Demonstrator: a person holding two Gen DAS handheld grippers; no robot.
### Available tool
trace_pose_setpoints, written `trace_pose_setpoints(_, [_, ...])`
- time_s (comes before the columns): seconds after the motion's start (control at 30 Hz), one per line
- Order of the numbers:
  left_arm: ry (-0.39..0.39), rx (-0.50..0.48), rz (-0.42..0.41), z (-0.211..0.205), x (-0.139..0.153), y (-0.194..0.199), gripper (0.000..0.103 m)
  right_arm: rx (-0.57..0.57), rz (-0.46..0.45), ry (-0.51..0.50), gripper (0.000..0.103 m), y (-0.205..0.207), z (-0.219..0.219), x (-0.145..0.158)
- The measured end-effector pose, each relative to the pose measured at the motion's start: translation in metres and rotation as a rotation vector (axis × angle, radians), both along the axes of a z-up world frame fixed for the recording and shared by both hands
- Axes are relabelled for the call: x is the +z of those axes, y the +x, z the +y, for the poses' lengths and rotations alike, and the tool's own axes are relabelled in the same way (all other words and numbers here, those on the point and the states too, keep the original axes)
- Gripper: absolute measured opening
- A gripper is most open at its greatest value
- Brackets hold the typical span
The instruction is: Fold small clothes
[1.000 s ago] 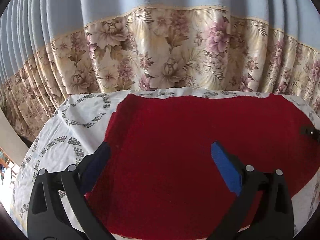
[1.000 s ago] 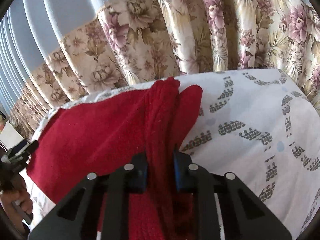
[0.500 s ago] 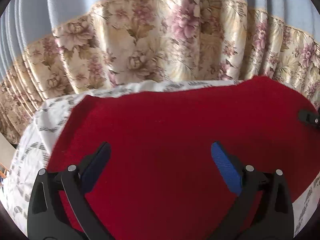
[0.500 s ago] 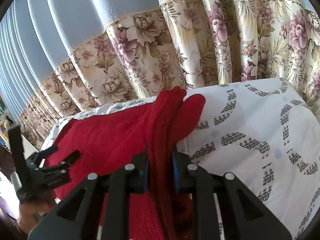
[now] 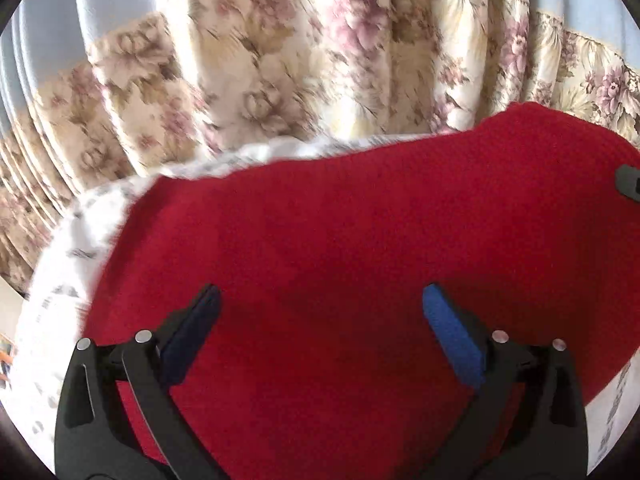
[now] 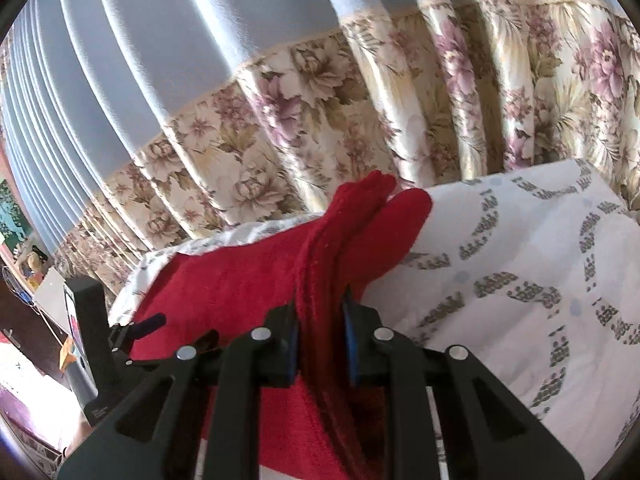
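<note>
Looking along the right gripper (image 6: 320, 320), we see its fingers (image 6: 289, 344) clenched on a bunched ridge of the red knit garment (image 6: 248, 280), the cloth squeezed between the two blue pads and running up from them to a rounded tip near the far edge of the counter (image 6: 520, 264). To the left of that ridge the rest of the garment spreads flat over the white cloth with grey dotted arcs (image 6: 500, 288) that covers the counter; to the right the cloth lies bare.

From the left wrist view, the left gripper (image 5: 320, 308) stands with its fingers (image 5: 452, 340) released and wide apart above the broad red expanse of the garment (image 5: 360, 220), nothing between them. The red fabric fills most of that view, with a strip of white cloth (image 5: 80, 248) showing at its left side and another at the lower right. This picture is somewhat blurred, so we cannot say for sure whether the fingertips touch the fabric or hang just over it.

In the right wrist view the left gripper (image 6: 136, 328) appears at the garment's left edge, and behind everything hangs a curtain (image 6: 320, 100), pale blue above and floral below.
</note>
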State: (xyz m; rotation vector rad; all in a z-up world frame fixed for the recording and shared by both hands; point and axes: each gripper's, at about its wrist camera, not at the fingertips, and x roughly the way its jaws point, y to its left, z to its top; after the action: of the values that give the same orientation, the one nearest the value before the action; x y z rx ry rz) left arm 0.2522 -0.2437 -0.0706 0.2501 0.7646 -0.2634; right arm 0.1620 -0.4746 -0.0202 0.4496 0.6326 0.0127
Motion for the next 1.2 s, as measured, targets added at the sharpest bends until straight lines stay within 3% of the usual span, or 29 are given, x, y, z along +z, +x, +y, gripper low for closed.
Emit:
trace_pose_setpoints(0.17, [0.021,0.061,-0.089,0.051,0.032,0.002,0.1,0.014,-0.022,0.019,0.016,0.014,0.027,0.019])
trace_pose_setpoints(0.37, [-0.024,0.154,-0.108,0.126,0.054,0.011,0.1,0.061,-0.043,-0.008,0.016,0.037,0.096,0.04])
trace_pose_setpoints(0.7, [-0.054,0.315,-0.086,0.248,0.043,0.03,0.1,0.187,0.014,0.019,0.016,0.09,0.215,0.021])
trace_pose_setpoints(0.83, [-0.108,0.341,-0.046,0.275,0.027,0.03,0.1,0.229,0.063,0.009,0.016,0.111,0.258,0.002])
trace_pose_setpoints(0.93, [-0.103,0.342,-0.026,0.281,0.021,0.032,0.1,0.244,0.088,0.004,0.016,0.117,0.28,-0.009])
trace_pose_setpoints(1.2, [-0.155,0.385,-0.024,0.305,0.024,0.031,0.1,0.277,0.076,0.018,0.016,0.122,0.317,-0.009])
